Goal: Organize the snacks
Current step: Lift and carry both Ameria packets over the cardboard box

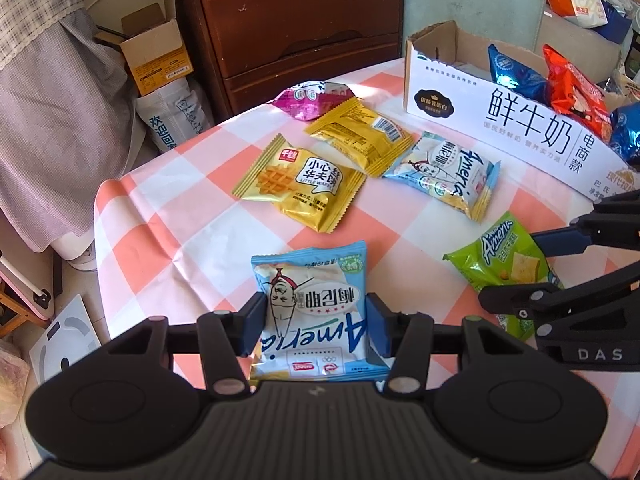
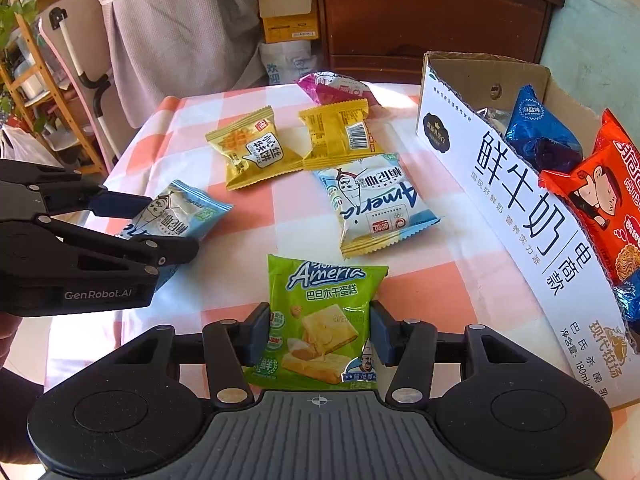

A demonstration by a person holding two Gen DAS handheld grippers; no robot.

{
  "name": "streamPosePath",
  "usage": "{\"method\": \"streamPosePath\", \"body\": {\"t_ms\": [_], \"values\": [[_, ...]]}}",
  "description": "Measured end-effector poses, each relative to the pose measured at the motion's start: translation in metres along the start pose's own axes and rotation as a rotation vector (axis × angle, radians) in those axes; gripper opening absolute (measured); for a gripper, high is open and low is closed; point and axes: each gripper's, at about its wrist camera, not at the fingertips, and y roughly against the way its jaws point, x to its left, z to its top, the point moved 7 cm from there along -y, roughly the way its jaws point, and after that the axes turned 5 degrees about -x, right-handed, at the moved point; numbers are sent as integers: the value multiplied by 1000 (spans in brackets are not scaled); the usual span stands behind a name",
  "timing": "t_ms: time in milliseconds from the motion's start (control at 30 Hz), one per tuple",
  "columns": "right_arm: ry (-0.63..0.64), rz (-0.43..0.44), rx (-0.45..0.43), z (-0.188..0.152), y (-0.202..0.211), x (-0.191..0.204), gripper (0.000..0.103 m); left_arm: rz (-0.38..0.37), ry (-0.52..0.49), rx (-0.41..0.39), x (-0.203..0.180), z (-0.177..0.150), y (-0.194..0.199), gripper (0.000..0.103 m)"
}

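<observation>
My left gripper (image 1: 316, 322) is shut on a light blue snack packet (image 1: 314, 300) on the checked tablecloth; it also shows in the right wrist view (image 2: 176, 212). My right gripper (image 2: 318, 332) is shut on a green snack packet (image 2: 320, 320), which also shows in the left wrist view (image 1: 506, 260). Another light blue packet (image 2: 372, 204), two yellow waffle packets (image 2: 252, 146) (image 2: 338, 134) and a pink packet (image 2: 336, 86) lie loose on the table. A white cardboard box (image 2: 516, 200) at the right holds blue and orange packets (image 2: 596, 196).
The table's pink and white checked cloth (image 1: 180, 216) ends at the left edge. Behind it stand a brown wooden drawer cabinet (image 1: 296, 28), small cardboard boxes (image 1: 156, 56) and hanging fabric. A white scale (image 1: 64, 336) lies on the floor at the left.
</observation>
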Motion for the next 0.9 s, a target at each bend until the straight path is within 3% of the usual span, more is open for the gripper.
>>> {"method": "streamPosePath", "body": {"t_ms": [467, 733, 900], "values": [[-55, 59, -35, 9, 13, -6, 50, -21, 103, -36, 13, 12, 13, 51], [-25, 81, -126, 31, 33, -4, 50, 106, 25, -189, 14, 44, 37, 51], [41, 42, -199, 45, 44, -7, 50, 169, -38, -278, 6, 66, 49, 51]]}}
